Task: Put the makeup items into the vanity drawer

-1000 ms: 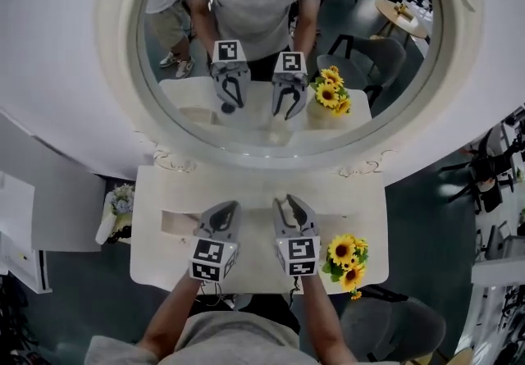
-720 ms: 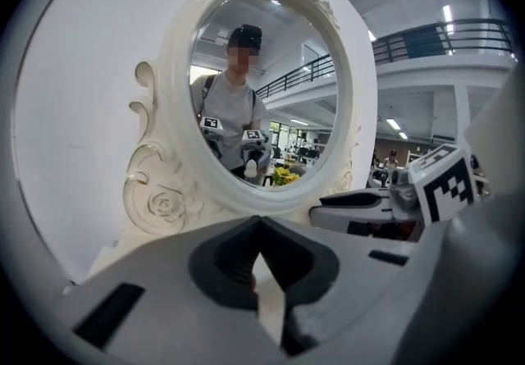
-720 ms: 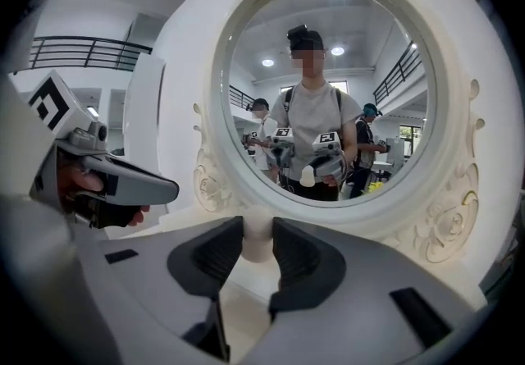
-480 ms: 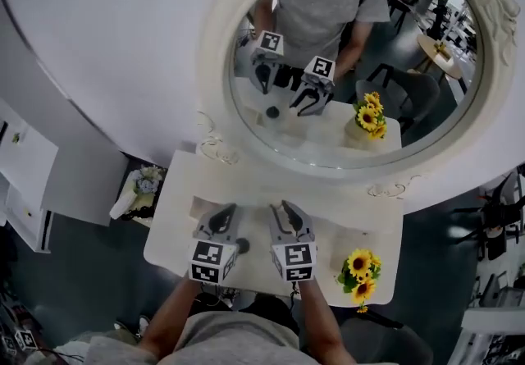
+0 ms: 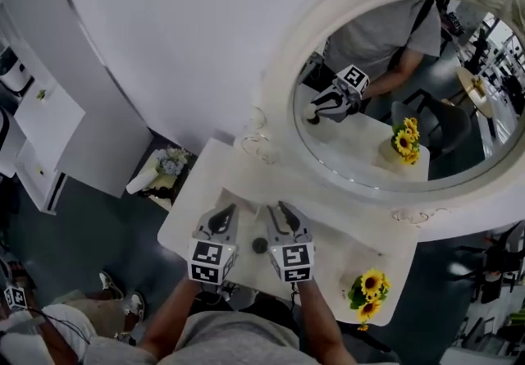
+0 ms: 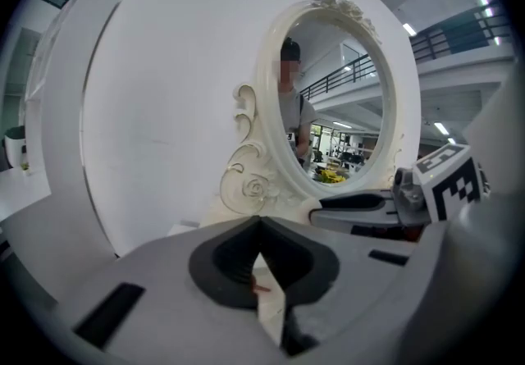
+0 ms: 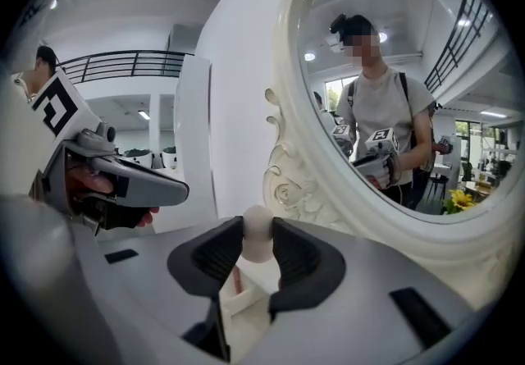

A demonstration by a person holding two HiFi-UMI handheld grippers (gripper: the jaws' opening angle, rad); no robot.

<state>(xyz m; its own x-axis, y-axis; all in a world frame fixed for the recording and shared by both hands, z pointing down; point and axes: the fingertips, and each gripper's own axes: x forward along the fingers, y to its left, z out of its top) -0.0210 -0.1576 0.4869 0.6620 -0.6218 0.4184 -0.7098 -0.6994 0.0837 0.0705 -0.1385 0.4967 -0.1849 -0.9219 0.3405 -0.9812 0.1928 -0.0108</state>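
Observation:
My right gripper (image 7: 257, 239) is shut on a pale, egg-shaped makeup sponge (image 7: 257, 222), which stands up between its dark pads. Below those jaws lies an open white drawer (image 7: 246, 299) with a thin reddish stick (image 7: 236, 278) in it. My left gripper (image 6: 259, 225) has its tips together and holds nothing. In the head view the left gripper (image 5: 221, 214) and the right gripper (image 5: 280, 212) hover side by side over the white vanity table (image 5: 209, 183). A small dark round thing (image 5: 260, 246) shows between their bodies; what it is I cannot tell.
A large oval mirror (image 5: 394, 109) in an ornate white frame (image 5: 258, 138) rises behind the table. Sunflowers (image 5: 367, 288) stand at the table's right front corner. A small bunch of pale flowers (image 5: 168, 162) sits on a low stand to the left.
The head view has swung to the left, so the mirror and table now sit further right and tilted. Both grippers stay side by side, and the right one still holds the sponge.

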